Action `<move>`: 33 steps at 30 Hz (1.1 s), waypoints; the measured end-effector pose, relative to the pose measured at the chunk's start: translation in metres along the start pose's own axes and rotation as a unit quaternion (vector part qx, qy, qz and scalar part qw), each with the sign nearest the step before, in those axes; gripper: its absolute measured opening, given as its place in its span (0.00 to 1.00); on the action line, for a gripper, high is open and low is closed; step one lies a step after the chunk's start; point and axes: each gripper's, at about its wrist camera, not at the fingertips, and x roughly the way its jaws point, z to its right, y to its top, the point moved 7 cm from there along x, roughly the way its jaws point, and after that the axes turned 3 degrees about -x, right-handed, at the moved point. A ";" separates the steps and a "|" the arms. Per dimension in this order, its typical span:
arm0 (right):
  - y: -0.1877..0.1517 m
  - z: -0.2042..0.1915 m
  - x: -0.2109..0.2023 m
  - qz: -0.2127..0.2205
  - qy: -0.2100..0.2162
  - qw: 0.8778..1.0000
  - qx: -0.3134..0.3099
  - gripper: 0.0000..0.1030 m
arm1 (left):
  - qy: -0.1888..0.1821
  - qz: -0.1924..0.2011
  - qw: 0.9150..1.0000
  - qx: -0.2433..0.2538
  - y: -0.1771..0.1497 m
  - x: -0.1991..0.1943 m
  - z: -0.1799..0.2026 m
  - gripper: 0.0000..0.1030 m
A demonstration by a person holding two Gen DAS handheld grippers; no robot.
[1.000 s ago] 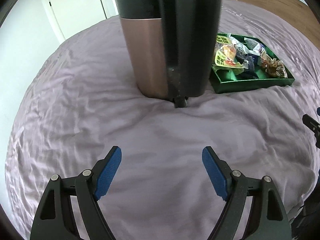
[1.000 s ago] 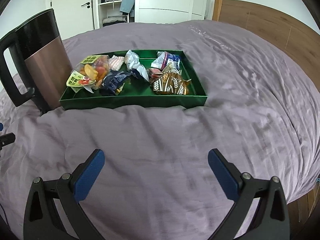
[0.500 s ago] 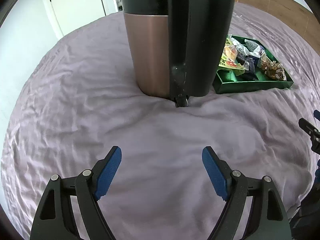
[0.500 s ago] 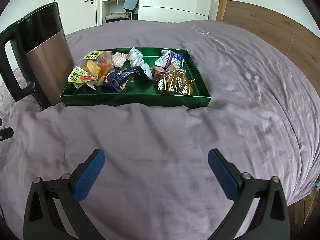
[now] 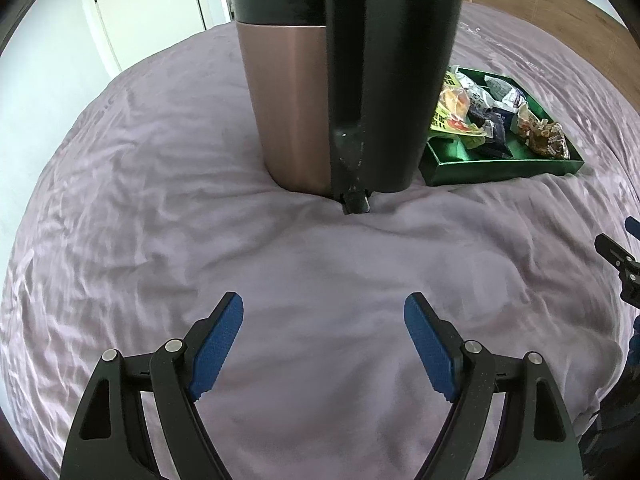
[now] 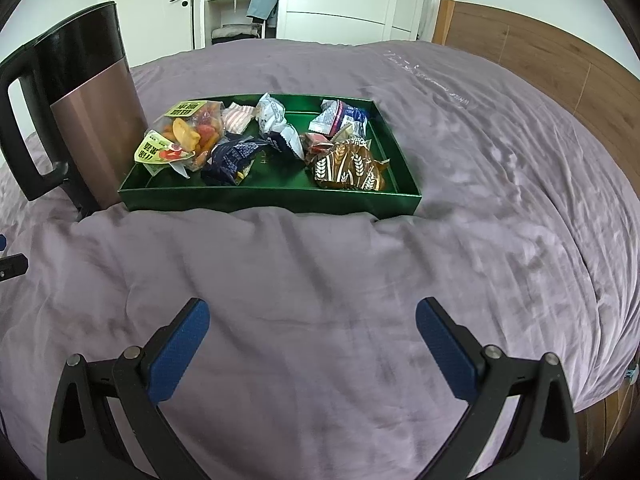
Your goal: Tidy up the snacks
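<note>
Left wrist view: left tongs spread wide, pinching nothing, above the purple bed cover. Kettle upright directly ahead of them, partly hiding the green tray just right of it.

Right wrist view: right tongs spread, nothing between, well short of the tray. Inside the tray: dried-fruit bag nearest the kettle, brown wheat-print packet at the far side, other wrapped snacks between.

Left-wrist view: kettle now fills more of upper centre; green tray sits further right.
</note>
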 end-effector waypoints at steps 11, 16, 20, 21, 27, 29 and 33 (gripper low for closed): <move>0.002 0.013 -0.002 0.005 -0.001 1.000 0.002 1.00 | -0.019 0.002 0.999 0.026 0.008 0.001 0.035 0.76; 0.003 0.024 -0.001 0.006 -0.005 1.000 0.006 1.00 | -0.022 -0.001 0.999 0.031 0.011 0.005 0.045 0.76; 0.003 0.029 0.001 0.004 -0.007 1.000 0.006 1.00 | -0.023 -0.002 0.999 0.029 0.014 0.008 0.047 0.76; 0.003 0.030 0.002 0.004 -0.007 1.000 0.006 1.00 | -0.023 -0.003 0.999 0.029 0.015 0.009 0.048 0.76; 0.002 0.032 0.005 0.002 -0.005 1.000 0.009 1.00 | -0.024 -0.007 0.999 0.033 0.015 0.014 0.053 0.76; 0.002 0.031 0.005 0.003 -0.005 1.000 0.008 1.00 | -0.024 -0.006 0.999 0.032 0.016 0.015 0.054 0.76; 0.002 0.031 0.005 0.003 -0.006 1.000 0.008 1.00 | -0.025 -0.006 0.999 0.032 0.017 0.017 0.053 0.76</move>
